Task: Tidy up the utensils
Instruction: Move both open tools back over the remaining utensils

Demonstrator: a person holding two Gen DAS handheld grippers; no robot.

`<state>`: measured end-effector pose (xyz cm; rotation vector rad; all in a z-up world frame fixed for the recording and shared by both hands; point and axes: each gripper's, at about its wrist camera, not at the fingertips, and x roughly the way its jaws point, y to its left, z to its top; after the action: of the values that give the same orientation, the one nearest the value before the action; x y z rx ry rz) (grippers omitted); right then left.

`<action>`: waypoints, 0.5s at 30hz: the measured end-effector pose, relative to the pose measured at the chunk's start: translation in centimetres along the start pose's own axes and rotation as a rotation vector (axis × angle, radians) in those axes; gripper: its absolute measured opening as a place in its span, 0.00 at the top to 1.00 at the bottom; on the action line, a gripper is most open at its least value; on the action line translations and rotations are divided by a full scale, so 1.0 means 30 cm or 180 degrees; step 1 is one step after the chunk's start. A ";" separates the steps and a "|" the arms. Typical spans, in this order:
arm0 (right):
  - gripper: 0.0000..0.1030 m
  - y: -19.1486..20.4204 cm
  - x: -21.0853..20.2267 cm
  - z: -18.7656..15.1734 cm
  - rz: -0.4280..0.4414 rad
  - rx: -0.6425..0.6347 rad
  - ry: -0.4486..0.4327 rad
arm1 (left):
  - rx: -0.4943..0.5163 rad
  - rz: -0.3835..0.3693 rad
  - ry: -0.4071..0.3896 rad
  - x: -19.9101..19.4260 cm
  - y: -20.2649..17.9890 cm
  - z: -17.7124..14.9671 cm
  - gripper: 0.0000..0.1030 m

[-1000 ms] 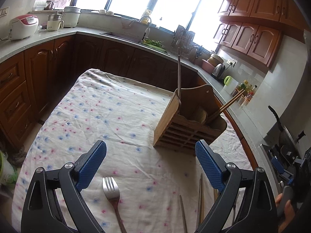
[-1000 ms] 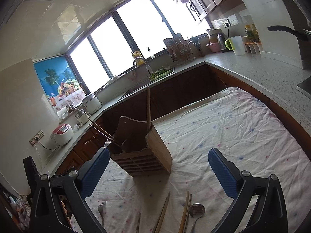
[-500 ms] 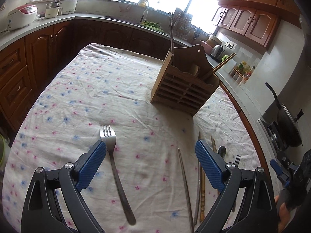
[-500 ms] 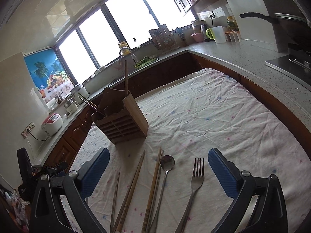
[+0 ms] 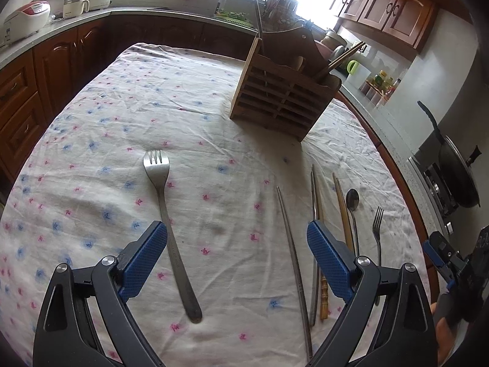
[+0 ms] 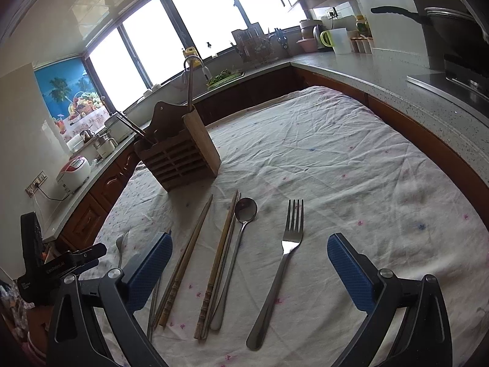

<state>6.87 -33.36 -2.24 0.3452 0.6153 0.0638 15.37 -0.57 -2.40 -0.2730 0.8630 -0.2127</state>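
A wooden utensil holder (image 5: 284, 98) stands on the flowered tablecloth (image 5: 122, 116); it also shows in the right wrist view (image 6: 180, 159) with a few utensils standing in it. My left gripper (image 5: 237, 257) is open and empty above a steel fork (image 5: 166, 214), with a metal chopstick (image 5: 290, 244) to its right. My right gripper (image 6: 249, 269) is open and empty above a second fork (image 6: 282, 263), a spoon (image 6: 237, 244) and several wooden and metal chopsticks (image 6: 217, 260) lying side by side.
Kitchen counters run around the table, with a rice cooker (image 5: 24, 21) at left, a sink tap (image 6: 194, 61) at the back, and a pan (image 5: 455, 171) on the stove at right. The other gripper (image 6: 52, 269) shows at the left edge.
Both grippers have pulled back and tilted down. The utensils lying on the cloth now sit between the open fingers, and the holder appears farther away.
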 end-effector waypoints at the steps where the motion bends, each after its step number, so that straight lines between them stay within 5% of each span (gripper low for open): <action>1: 0.01 0.001 0.001 -0.001 -0.0002 -0.0010 0.0005 | 0.0015 0.0007 0.0007 0.002 -0.004 0.000 0.08; 15: 0.01 0.014 0.044 0.019 -0.0008 -0.0044 0.0067 | 0.0133 -0.0019 0.0141 0.052 -0.055 0.016 0.08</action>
<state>8.30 -32.92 -2.41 0.3306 0.6360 0.0692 16.60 -2.52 -2.69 -0.2326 0.9007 -0.2429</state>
